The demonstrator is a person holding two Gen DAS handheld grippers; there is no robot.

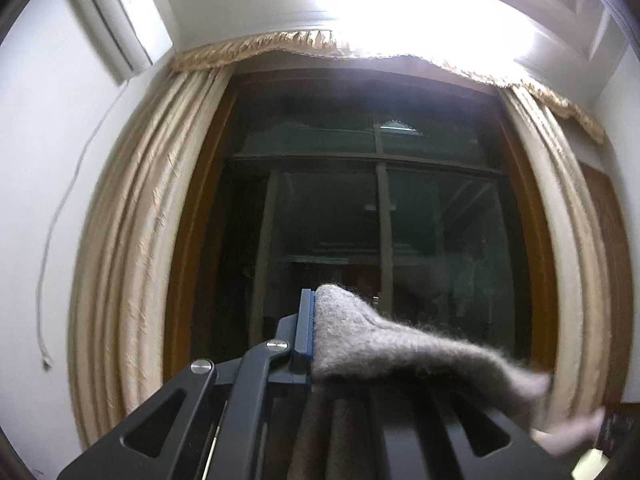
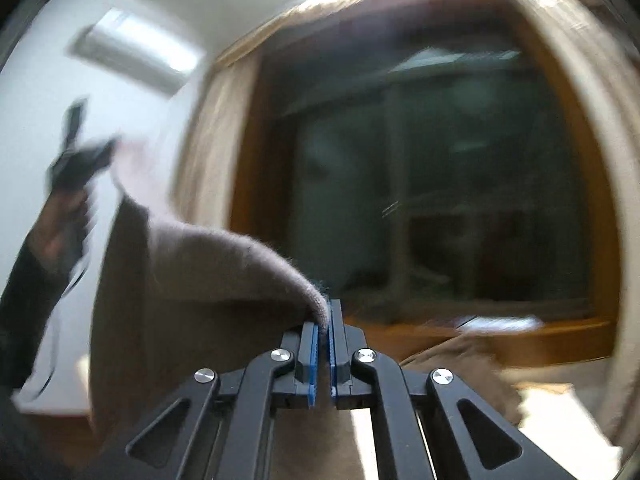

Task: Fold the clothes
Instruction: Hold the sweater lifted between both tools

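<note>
A fuzzy grey-brown knit garment is held up in the air between both grippers. My left gripper is shut on one corner of it; the cloth drapes to the right over the right finger and hides it. My right gripper is shut on another corner of the garment, which stretches left toward the left gripper, seen blurred at the far left with the person's arm. More of the garment hangs below both grippers.
Both cameras face a dark window with a brown wooden frame and beige curtains on each side. An air conditioner is mounted on the white wall at upper left. A wooden sill runs under the window.
</note>
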